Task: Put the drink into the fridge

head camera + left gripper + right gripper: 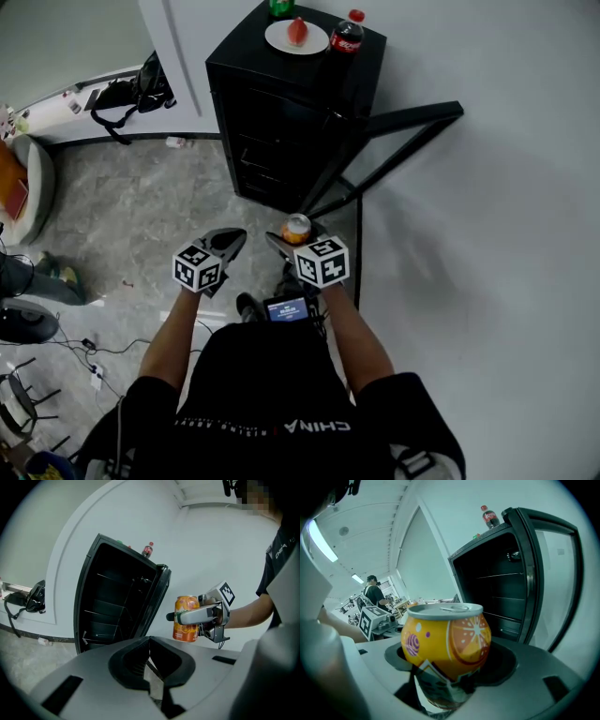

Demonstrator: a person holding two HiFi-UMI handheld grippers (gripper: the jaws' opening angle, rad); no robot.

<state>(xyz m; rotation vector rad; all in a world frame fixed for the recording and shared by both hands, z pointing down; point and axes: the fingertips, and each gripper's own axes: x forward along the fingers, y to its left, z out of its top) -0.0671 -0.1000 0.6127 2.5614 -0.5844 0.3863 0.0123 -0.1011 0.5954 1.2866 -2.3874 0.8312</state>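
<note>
An orange soda can (445, 648) stands upright in the right gripper (292, 236), whose two jaws are clamped on its lower half, as the person faces a black mini fridge (281, 122) set against a white wall. The fridge's glass door (398, 141) is swung wide to the right, leaving the dark wire shelves (110, 616) open to the can. We judge that is why the can is carried level and top-up, ready to go straight onto a shelf without tipping. The can is in the air, well short of the cabinet and not yet inside it.

The left gripper (229, 242) hangs just beside the right one, its jaws brought together with nothing between them. We read it as idle and held clear of the opening, possibly kept free to shut the door later. Both forearms (178, 328) reach forward from the torso, roughly parallel, with the marker cubes facing up and both tools pointing toward the fridge.

On top of the fridge sit a cola bottle (347, 33) and a white plate (277, 39) bearing something red — neither is in the way. We judge the task about midway: the drink is in hand and the door is open. What remains is the reach into the cabinet, where the door edge and the shelf fronts call for care.
</note>
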